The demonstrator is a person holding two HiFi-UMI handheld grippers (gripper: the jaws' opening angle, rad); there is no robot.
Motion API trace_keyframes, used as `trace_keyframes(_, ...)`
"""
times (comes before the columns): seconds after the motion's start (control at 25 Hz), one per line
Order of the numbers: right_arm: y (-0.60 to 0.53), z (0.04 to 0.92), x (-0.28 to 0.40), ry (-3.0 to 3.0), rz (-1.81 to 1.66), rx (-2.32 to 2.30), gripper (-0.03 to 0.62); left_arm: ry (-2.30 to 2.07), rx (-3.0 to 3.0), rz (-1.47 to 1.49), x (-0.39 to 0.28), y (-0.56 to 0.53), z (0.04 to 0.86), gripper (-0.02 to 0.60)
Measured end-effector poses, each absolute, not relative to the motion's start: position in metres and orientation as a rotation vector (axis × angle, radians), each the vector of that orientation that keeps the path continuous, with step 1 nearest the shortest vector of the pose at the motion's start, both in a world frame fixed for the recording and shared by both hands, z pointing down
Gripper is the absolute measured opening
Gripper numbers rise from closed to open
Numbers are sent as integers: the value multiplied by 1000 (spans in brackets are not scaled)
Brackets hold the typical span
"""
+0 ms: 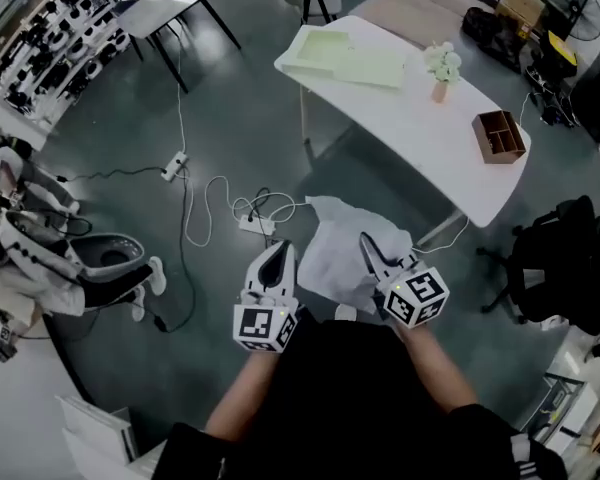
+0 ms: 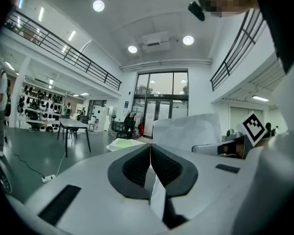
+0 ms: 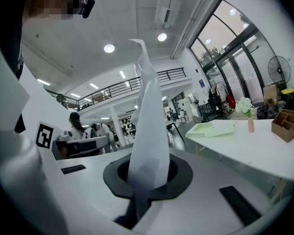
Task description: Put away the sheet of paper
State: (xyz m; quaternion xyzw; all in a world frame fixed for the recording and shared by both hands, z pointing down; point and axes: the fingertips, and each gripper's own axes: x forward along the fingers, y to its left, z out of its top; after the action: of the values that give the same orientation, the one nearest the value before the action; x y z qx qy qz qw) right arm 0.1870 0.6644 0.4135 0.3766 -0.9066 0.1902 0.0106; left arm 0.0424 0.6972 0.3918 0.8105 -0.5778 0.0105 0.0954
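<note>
A crumpled white sheet of paper point(image 1: 332, 250) hangs in the air between my two grippers, above the floor in front of the white table point(image 1: 420, 138). My left gripper point(image 1: 278, 255) is shut on the sheet's left edge; in the left gripper view a thin strip of paper point(image 2: 157, 192) runs between the closed pads point(image 2: 137, 166). My right gripper point(image 1: 373, 250) is shut on the right edge, and in the right gripper view the sheet point(image 3: 148, 111) rises tall out of its jaws. A pale green tray point(image 1: 348, 56) lies on the table's far end.
On the table stand a small flower vase point(image 1: 441, 71) and a brown wooden organizer point(image 1: 499, 136). Power strips and white cables point(image 1: 242, 216) lie on the floor ahead. A black chair point(image 1: 565, 260) is at the right, a white machine point(image 1: 105, 258) at the left.
</note>
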Motion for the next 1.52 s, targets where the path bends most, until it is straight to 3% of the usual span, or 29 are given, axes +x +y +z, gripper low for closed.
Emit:
trace_keyframes(0.4, 651, 423, 169, -2846, 628, 1094, -2, -1768, 2277, 49, 23, 704, 409, 5)
trace_keyframes(0.84, 590, 446, 173, -2742, 625, 1111, -2, -1708, 2280, 3, 24, 630, 423, 5)
trace_keyframes(1.52, 432, 447, 67, -2648, 530, 1018, -2, -1731, 2264, 9, -93, 475, 435, 5)
